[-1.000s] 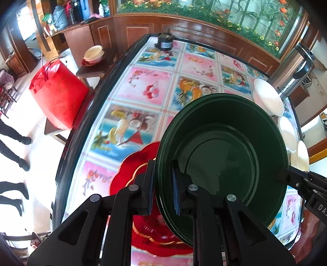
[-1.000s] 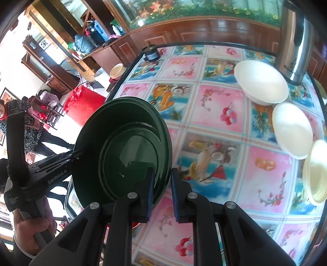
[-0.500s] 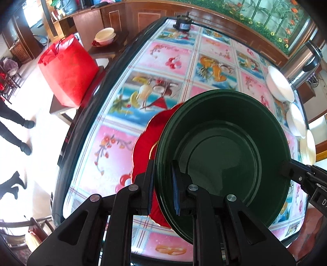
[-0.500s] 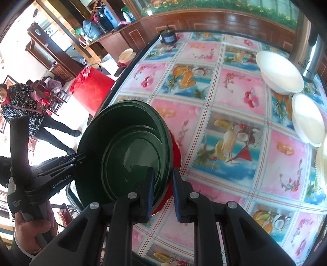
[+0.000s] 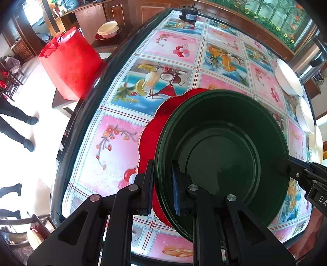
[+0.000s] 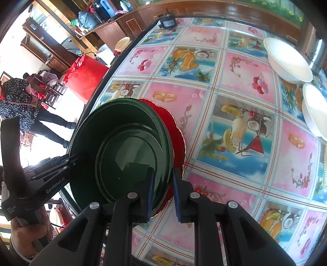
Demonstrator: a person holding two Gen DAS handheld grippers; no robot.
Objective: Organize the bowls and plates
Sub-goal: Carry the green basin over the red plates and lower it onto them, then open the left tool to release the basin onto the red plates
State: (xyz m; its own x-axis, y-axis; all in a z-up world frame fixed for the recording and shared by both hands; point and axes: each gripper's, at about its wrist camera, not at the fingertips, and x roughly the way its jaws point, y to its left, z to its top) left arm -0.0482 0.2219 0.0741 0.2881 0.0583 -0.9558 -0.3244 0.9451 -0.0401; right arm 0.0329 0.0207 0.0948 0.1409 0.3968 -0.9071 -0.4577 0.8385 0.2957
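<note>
Nearby, white bowls flank the claw-held green plate.

bright pale floor, dark wood cabinets, red bag.

Both grippers, left and right, are showing black plastic arms, round silver screws and blue-padded jaws. White lettering, seemingly "GenRobot.AI", is running along the left one. A hand is gripping its handle.
</note>
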